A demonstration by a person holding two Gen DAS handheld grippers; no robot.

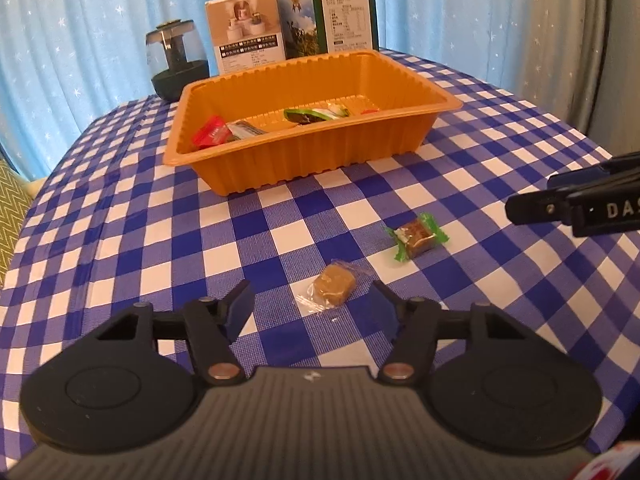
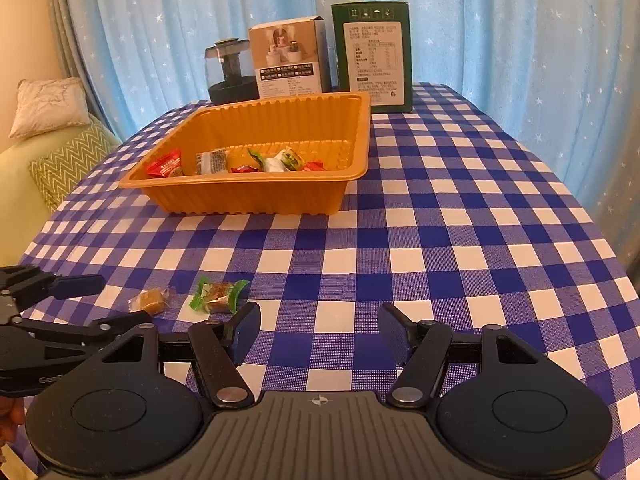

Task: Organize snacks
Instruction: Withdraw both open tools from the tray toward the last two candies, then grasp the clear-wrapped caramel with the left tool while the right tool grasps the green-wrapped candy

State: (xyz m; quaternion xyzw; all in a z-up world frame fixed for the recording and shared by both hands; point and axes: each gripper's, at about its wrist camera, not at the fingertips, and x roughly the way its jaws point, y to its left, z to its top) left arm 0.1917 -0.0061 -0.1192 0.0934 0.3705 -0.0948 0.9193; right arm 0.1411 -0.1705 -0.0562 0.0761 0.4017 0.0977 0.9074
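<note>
Left gripper (image 1: 312,300) spread wide, empty; right gripper (image 2: 319,330) likewise. Two candies near side of orange tray (image 1: 280,160): clear-wrapped candy (image 1: 333,287) just ahead of left fingers, green-wrapped candy (image 1: 416,234) beyond, long axis crosswise. Several snacks inside tray. Behind tray: two boxes (image 2: 290,62), one jar (image 2: 230,72).

Right tool (image 1: 532,210) cut off by frame edge.
</note>
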